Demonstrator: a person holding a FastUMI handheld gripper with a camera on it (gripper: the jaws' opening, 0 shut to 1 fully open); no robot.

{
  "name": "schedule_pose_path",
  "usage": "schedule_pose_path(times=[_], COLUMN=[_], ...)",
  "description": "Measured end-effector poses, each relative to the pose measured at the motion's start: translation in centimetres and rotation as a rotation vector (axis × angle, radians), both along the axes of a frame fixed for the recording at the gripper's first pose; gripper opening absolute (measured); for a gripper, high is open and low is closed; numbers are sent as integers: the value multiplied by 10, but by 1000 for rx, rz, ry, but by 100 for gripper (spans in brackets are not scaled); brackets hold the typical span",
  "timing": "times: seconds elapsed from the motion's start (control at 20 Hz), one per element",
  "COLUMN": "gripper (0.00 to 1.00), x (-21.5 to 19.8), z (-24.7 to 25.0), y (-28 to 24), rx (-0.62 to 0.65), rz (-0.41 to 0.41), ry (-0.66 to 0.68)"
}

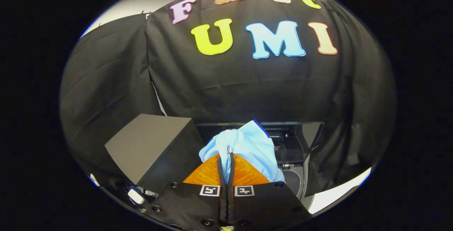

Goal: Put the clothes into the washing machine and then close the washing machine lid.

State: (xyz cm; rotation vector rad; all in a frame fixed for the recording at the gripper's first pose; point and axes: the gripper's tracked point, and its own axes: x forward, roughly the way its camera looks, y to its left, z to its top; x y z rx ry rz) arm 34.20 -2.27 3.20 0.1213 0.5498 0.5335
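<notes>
My gripper (226, 160) is shut on a light blue shirt (247, 146) with a small button and a dark blue edge. The cloth bunches up over and beyond the fingertips and hangs down on the right side of the fingers. Behind the shirt stands the washing machine (300, 142), dark and glossy, with its lid raised; its opening lies just beyond and to the right of the shirt. A round part of the machine (293, 181) shows low down, right of the fingers.
A dark grey box (148, 146) stands to the left of the fingers, close to the machine. Small white and blue items (136, 195) lie at its foot. Black cloth forms the wall all around behind the machine. A pale floor strip (336, 195) shows at the right.
</notes>
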Motion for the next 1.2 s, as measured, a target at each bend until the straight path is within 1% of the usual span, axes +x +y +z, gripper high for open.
schedule_pose_path(times=[0.3, 0.5, 0.75, 1.0, 1.2], gripper=[1, 1, 1, 1, 1], x=[4, 14, 30, 34, 38], z=[-65, -103, -147, -210, -246], y=[3, 0, -4, -7, -9], rx=[-45, -73, -81, -112, -116], rz=[-20, -50, -113, -173, -222], ry=[102, 166, 256, 364, 442])
